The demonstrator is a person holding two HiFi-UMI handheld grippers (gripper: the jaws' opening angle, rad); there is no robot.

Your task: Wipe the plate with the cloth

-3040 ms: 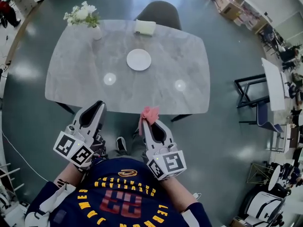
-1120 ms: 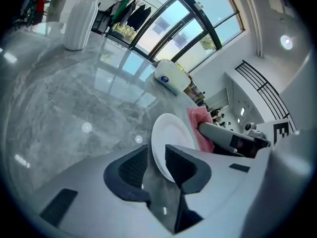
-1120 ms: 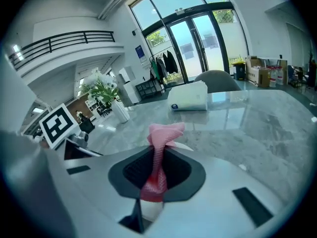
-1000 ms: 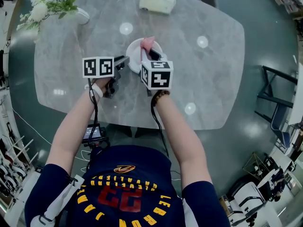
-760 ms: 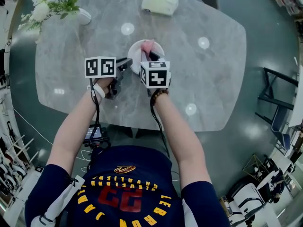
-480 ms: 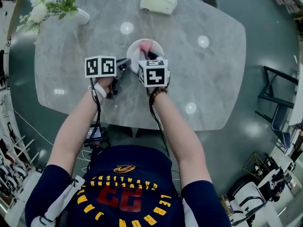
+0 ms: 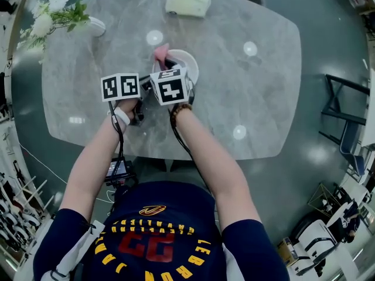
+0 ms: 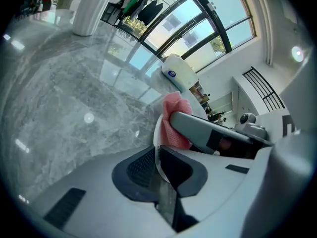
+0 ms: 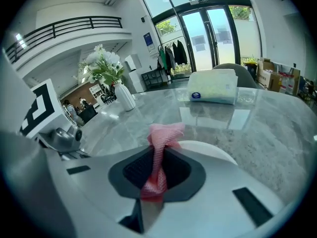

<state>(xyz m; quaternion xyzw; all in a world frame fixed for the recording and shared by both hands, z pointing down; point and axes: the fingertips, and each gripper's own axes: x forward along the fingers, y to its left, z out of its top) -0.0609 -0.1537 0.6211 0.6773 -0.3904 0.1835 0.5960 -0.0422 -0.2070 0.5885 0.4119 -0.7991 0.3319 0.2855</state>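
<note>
Right gripper [image 9: 158, 157]: jaws closed on the pink cloth [image 9: 162, 133]. Cloth is pinched as a twisted strip between the pads, with a bunched tuft sticking out past the tips.

Left gripper [image 8: 157, 155]: jaws closed on the thin rim of the white plate [image 7: 184, 62]; rim runs edge-on between the pads. The two grippers sit close side by side, both reaching in from the table's near edge.

Cloth tuft lies at the plate's left rim, just beyond the left gripper's hold. Left gripper view shows it against the plate there. Cannot tell how firmly it presses.

Plate rests flat on the grey marble table [image 7: 252, 98], about midway between the left and right edges and nearer the far edge than the near one.

Farther out: a white tissue pack [image 9: 213, 87] at the middle of the far edge, well apart from the plate. White vase [image 9: 125, 95] with white flowers [image 9: 101, 63] stands upright at the far left corner. Grey chair [image 9: 233, 67] behind the tissue pack, beyond the far edge. Glass doors [image 9: 213, 29] in the background.
</note>
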